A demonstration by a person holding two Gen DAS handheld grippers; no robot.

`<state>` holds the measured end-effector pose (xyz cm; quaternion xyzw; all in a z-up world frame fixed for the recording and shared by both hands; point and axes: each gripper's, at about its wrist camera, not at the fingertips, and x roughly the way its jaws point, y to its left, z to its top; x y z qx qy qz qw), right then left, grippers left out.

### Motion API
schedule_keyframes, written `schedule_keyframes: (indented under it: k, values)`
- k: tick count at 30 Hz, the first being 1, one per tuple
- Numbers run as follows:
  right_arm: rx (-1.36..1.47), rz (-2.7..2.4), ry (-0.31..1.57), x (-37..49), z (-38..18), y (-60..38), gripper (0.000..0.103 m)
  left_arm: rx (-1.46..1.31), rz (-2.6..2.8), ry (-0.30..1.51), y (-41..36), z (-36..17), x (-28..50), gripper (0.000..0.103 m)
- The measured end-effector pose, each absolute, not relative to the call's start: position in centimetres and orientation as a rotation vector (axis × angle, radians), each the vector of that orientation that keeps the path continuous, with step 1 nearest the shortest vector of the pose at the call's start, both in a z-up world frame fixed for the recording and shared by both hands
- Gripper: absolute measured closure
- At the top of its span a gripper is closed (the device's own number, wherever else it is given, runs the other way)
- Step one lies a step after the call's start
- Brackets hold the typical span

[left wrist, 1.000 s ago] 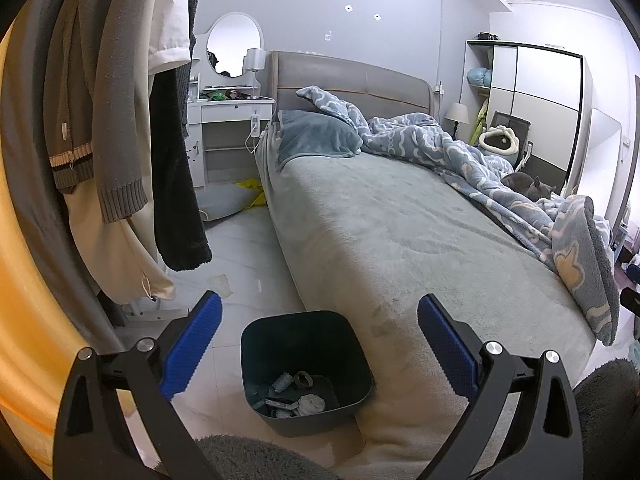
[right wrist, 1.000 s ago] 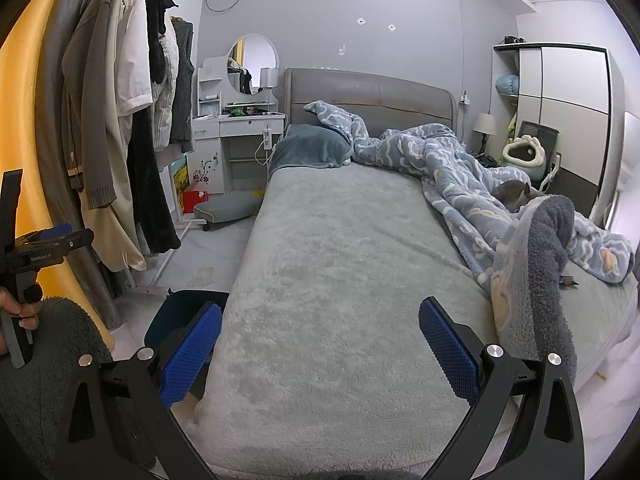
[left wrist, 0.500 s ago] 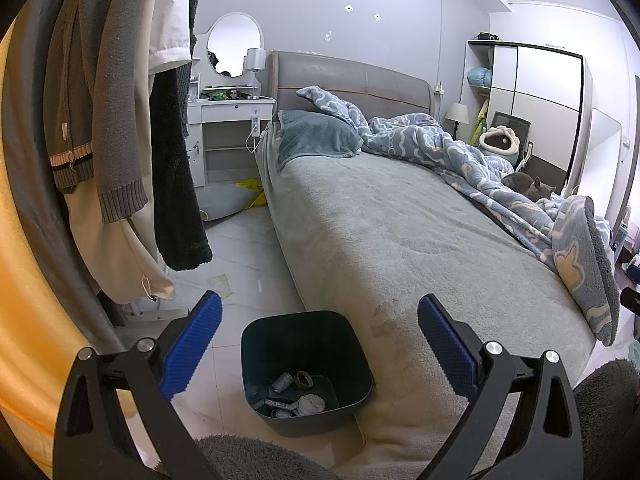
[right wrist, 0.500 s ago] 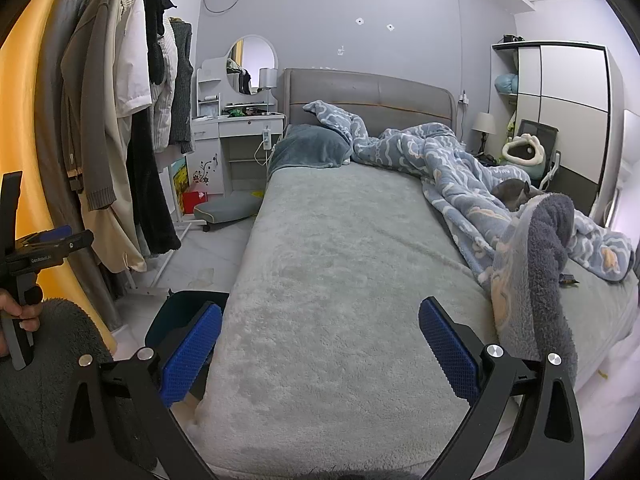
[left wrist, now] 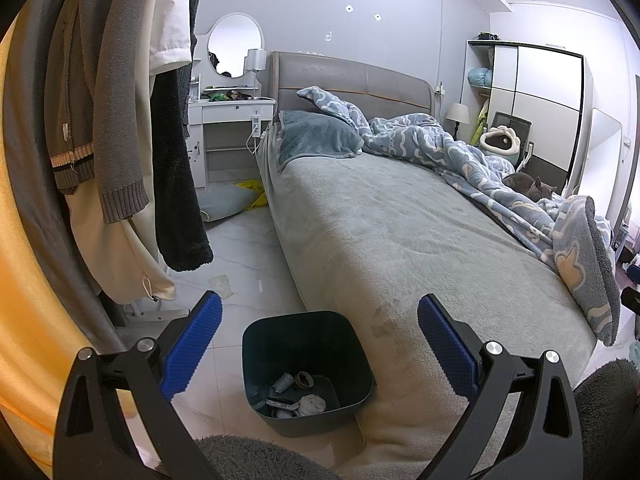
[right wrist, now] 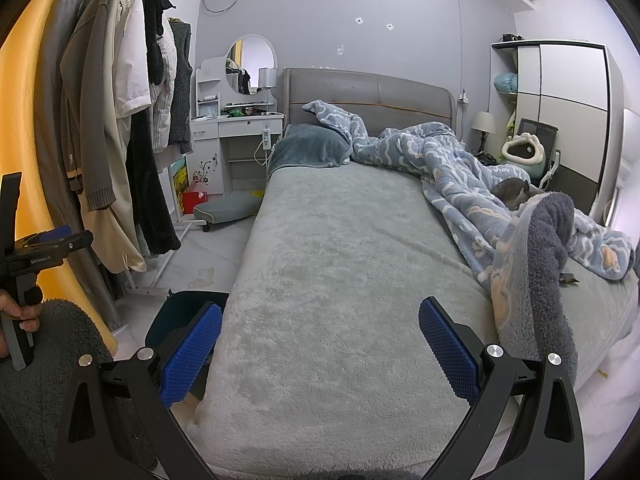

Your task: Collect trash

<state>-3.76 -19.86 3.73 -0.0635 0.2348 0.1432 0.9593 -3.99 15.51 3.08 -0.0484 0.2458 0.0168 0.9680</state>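
Observation:
A dark teal trash bin [left wrist: 306, 368] stands on the floor against the bed's near left corner, with several bits of trash [left wrist: 298, 394] in its bottom. My left gripper [left wrist: 320, 340] is open and empty, held above the bin. My right gripper [right wrist: 320, 344] is open and empty over the foot of the grey bed [right wrist: 340, 280]; the bin's rim [right wrist: 180, 316] shows beside its left finger. A flat scrap [left wrist: 220, 283] lies on the floor near the clothes rack. A yellow wrapper or bag [left wrist: 252, 192] lies on the floor by the dresser.
A clothes rack with hanging coats [left wrist: 120, 120] stands left. A white dresser [right wrist: 236, 136] is at the back. A blue patterned blanket [right wrist: 460, 168] and a grey cat [right wrist: 510, 192] lie on the bed's right. A grey floor cushion [right wrist: 226, 210] lies near the dresser.

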Motion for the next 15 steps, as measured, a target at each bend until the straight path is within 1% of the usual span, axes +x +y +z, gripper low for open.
schedule_keyframes:
  k: [15]
  values:
    - [-0.127,0.290,0.476,-3.81,3.65,-19.83,0.003,-0.105,0.039,0.502,15.79,3.06,-3.77,0.003]
